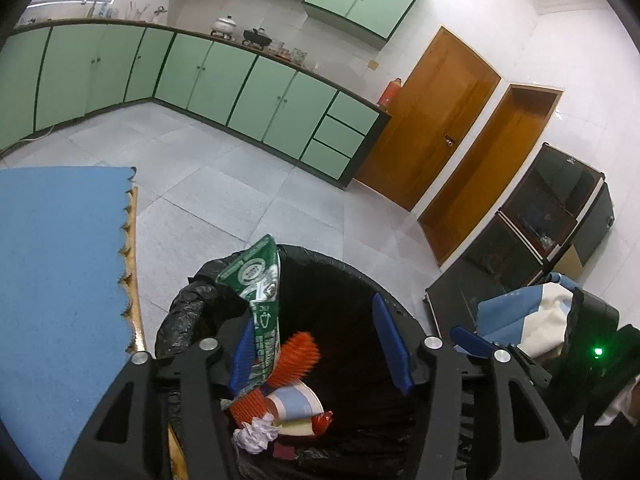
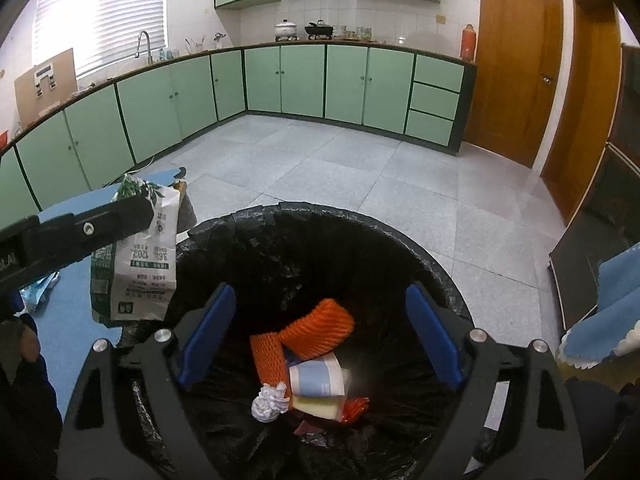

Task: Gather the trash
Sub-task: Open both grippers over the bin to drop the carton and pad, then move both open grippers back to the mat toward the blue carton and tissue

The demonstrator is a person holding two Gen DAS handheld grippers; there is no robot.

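- While the left gripper (image 1: 322,344) hangs over the bin (image 2: 400,232), its jaws look spread wide, with the green wrapper (image 1: 256,276) resting against just one finger, so it's probably mid-drop.
- Right gripper (image 2: 320,336) is wide apart too, holding nothing, right above the bin.
- Orange netting (image 2: 316,328), a paper cup (image 2: 316,378) and a tissue wad (image 2: 268,402) already sit inside.
- Next up, I'd guess: let the wrapper fall clear, then go for more trash.

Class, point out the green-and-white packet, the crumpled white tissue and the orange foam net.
green-and-white packet (image 2: 140,276), right wrist view, printed white face.
crumpled white tissue (image 2: 270,402), right wrist view, its middle.
orange foam net (image 2: 320,330), right wrist view, upper fold.
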